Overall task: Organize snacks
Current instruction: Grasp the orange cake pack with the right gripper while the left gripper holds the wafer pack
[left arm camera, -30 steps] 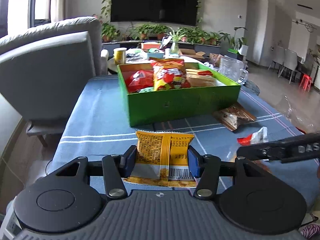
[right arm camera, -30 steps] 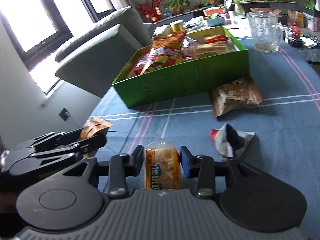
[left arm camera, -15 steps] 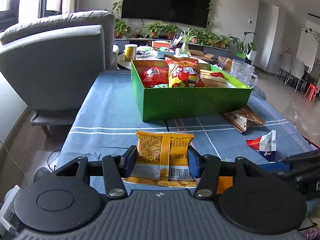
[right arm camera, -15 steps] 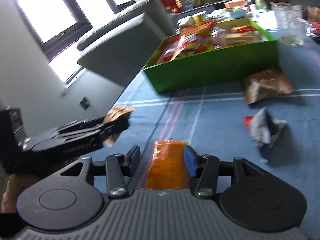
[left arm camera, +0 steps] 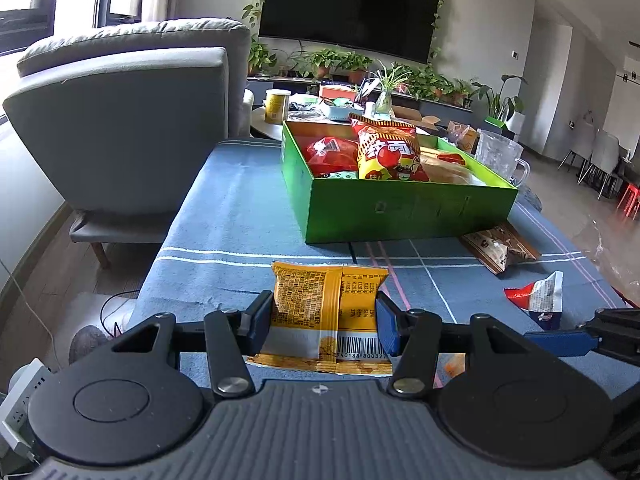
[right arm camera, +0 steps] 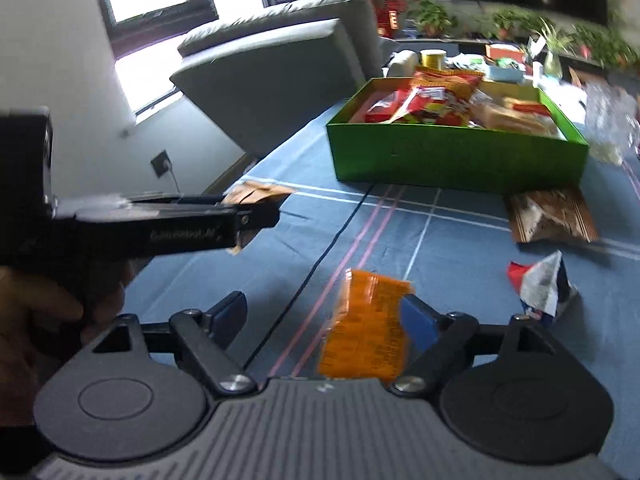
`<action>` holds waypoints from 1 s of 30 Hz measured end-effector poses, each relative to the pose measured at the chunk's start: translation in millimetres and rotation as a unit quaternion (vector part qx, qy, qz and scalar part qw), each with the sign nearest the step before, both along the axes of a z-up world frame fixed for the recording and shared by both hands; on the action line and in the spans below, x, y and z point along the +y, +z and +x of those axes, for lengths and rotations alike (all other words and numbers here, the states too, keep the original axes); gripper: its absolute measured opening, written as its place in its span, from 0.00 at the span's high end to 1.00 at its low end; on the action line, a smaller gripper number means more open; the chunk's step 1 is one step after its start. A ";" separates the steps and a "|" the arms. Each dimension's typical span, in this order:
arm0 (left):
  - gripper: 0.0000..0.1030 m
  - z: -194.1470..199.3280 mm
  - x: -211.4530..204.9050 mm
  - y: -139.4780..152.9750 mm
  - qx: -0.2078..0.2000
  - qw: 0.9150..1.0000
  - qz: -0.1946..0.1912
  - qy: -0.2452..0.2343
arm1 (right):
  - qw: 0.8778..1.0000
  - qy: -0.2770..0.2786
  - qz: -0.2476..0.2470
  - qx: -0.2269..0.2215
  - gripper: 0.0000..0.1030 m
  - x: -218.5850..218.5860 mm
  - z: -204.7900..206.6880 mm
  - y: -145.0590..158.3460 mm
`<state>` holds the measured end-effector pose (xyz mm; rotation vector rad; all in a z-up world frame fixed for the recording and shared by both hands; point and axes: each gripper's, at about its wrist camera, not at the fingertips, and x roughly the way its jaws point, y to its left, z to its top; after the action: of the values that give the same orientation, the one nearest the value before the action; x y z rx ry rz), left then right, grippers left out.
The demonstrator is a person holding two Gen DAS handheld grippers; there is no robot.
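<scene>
Yellow packet (left arm camera: 326,304) gripped by left hand-held gripper (left arm camera: 324,322); right hand-held gripper (right arm camera: 324,320) opening beside orange packet (right arm camera: 370,326).

On the yellow snack packet (left arm camera: 326,308) in my left gripper (left arm camera: 323,322) I read a barcode with the digits 940188 800327 beneath it; its block of fine print is too small to make out. The red chip bag (left arm camera: 390,152) in the green box (left arm camera: 400,208) carries large yellow characters that I cannot read. The orange packet (right arm camera: 370,326) is blurred.
</scene>
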<state>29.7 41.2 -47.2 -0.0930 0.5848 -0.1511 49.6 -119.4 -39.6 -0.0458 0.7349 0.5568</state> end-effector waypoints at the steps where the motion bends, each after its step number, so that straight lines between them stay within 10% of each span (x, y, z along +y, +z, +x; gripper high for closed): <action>1: 0.52 -0.4 0.5 0.0 0.000 1.000 -0.001 0.000 | 1.000 -0.002 -0.005 0.002 0.23 1.7 0.9 -1.6; 30: 0.52 -4.4 -4.8 0.0 0.006 1.000 -0.004 0.003 | 0.997 -0.058 -0.042 0.040 0.23 -3.8 17.0 -21.6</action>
<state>25.4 36.4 -47.2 -0.1042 0.5960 -0.1467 66.6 -123.2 -61.2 -0.0588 0.8326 0.4187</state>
